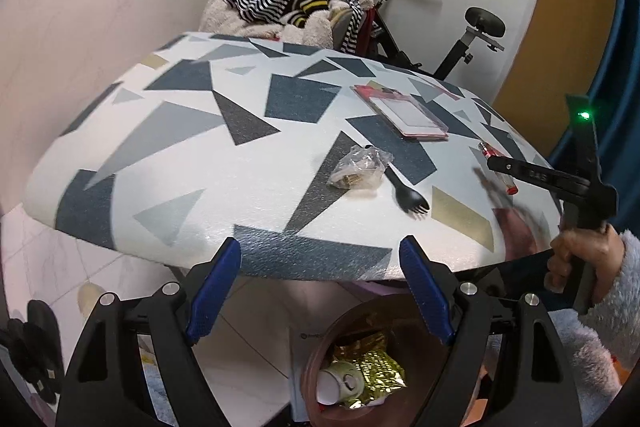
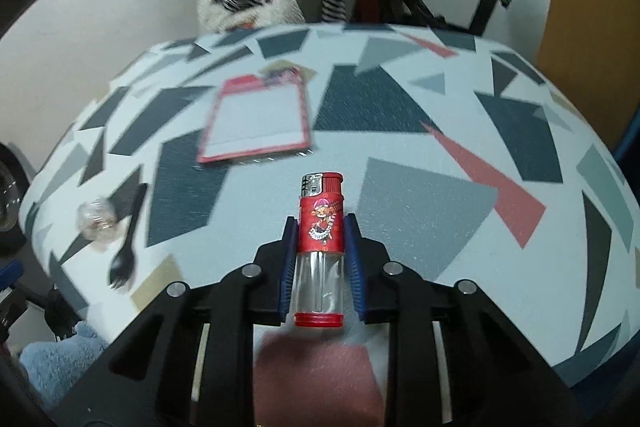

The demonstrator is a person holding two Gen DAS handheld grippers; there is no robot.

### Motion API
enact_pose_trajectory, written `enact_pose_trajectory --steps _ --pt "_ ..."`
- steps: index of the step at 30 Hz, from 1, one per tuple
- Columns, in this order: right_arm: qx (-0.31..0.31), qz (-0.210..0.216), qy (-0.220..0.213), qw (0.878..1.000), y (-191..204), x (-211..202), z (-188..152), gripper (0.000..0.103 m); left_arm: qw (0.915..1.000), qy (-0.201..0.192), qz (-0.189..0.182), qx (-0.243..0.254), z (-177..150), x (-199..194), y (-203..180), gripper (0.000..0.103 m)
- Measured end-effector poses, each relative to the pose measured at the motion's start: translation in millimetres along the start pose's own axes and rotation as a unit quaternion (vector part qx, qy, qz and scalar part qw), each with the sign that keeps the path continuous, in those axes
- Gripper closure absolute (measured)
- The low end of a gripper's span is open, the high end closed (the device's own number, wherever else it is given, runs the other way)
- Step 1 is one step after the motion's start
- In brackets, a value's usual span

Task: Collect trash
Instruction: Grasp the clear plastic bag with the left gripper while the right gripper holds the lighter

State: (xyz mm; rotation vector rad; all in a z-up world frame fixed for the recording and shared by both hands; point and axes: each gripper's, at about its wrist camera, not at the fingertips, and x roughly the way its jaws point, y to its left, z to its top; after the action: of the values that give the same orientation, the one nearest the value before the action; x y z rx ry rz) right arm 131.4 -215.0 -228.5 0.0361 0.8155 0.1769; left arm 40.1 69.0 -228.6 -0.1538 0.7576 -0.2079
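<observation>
Right tongs [image 2: 320, 251] clamped on red lighter [image 2: 321, 227]; left tongs [image 1: 320, 291] released above trash bin [image 1: 316, 359]. Smooth body, may slip out between pads.

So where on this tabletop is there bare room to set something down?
The whole far-left stretch of the table, left of the plastic bag, is bare. Crowded toward the right: bag, black spork, red-framed packet and lighter cluster there.

Red lighter [image 2: 321, 227], black spork [image 2: 125, 259]
</observation>
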Motion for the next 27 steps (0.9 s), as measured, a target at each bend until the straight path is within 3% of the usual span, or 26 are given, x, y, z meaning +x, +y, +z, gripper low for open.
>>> enact_pose_trajectory --steps 4,9,17,18,19,27 --pt "0.013 0.016 -0.014 1.000 0.1 -13.0 0.7 0.077 0.9997 0.015 -0.015 0.010 18.5 18.2 -4.8 0.024" --pt "0.047 0.025 -0.025 0.998 -4.7 -27.8 -5.3 0.077 0.9972 0.031 -0.057 -0.038 45.8 45.9 -3.2 0.026" --pt "0.045 0.024 -0.039 0.998 -13.9 -49.5 -19.1 0.077 0.9967 0.056 -0.053 -0.026 65.4 92.0 -14.4 0.048" --pt "0.046 0.023 -0.040 0.998 -16.6 -52.2 -20.7 0.077 0.9958 0.065 -0.058 -0.029 64.5 98.1 -14.2 0.065" --pt "0.047 0.023 -0.040 0.998 -17.2 -52.7 -21.4 0.077 0.9951 0.072 -0.061 -0.030 63.7 101.7 -14.3 0.073" --pt "0.063 0.031 -0.045 0.996 -27.1 -64.8 -28.7 0.077 0.9958 0.057 -0.071 0.010 57.7 77.9 -22.7 0.078"
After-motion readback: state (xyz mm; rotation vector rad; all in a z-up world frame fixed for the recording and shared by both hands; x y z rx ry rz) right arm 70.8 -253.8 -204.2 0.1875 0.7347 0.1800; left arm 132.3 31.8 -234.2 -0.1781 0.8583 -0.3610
